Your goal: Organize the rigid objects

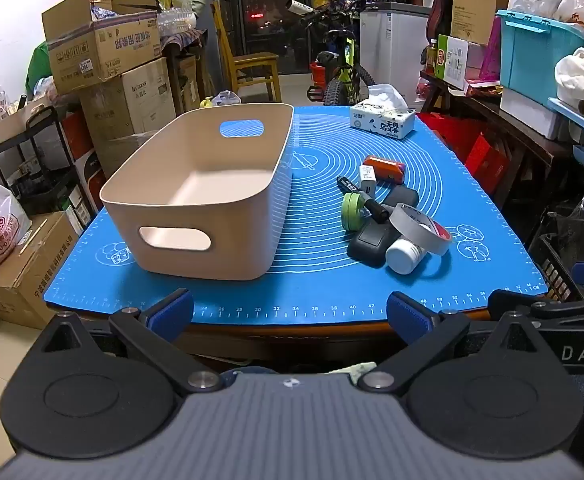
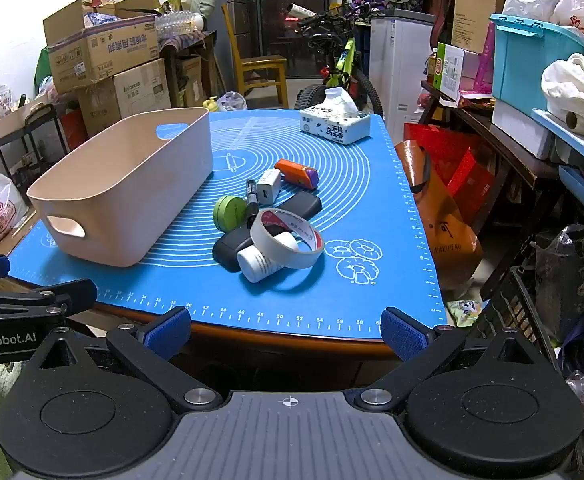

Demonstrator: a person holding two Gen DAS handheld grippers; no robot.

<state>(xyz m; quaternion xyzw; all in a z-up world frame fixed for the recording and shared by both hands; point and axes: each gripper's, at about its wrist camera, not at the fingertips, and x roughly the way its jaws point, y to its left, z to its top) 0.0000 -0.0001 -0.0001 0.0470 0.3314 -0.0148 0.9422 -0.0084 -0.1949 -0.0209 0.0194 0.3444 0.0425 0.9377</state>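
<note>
Black marker [image 2: 251, 201] — lengthwise toward bin [image 2: 132, 200] (uncapped?)

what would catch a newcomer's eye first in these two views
The bright blue mat covering the table stands out first, with a big empty beige bin on its left side. Right of the bin lies a small heap of things: a roll of tape leaning over a white bottle, and a green disc. A tissue pack sits at the far edge.
</note>
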